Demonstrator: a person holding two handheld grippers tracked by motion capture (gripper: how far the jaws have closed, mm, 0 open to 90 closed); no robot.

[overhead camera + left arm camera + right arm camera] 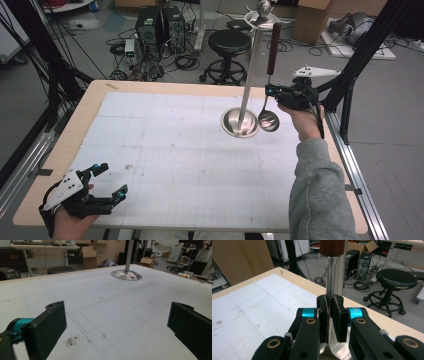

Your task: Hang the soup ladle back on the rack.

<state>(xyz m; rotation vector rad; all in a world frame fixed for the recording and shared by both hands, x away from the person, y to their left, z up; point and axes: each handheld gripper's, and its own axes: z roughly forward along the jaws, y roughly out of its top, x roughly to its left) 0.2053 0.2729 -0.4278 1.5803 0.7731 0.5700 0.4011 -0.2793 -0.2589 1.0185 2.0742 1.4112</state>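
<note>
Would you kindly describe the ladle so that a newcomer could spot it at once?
Find the white mat on the table, then the steel stand near its far right corner. The ladle hangs upright just right of the pole, gripped on its metal shaft by the right gripper. Its dark wooden handle and round bowl set it apart.
</note>
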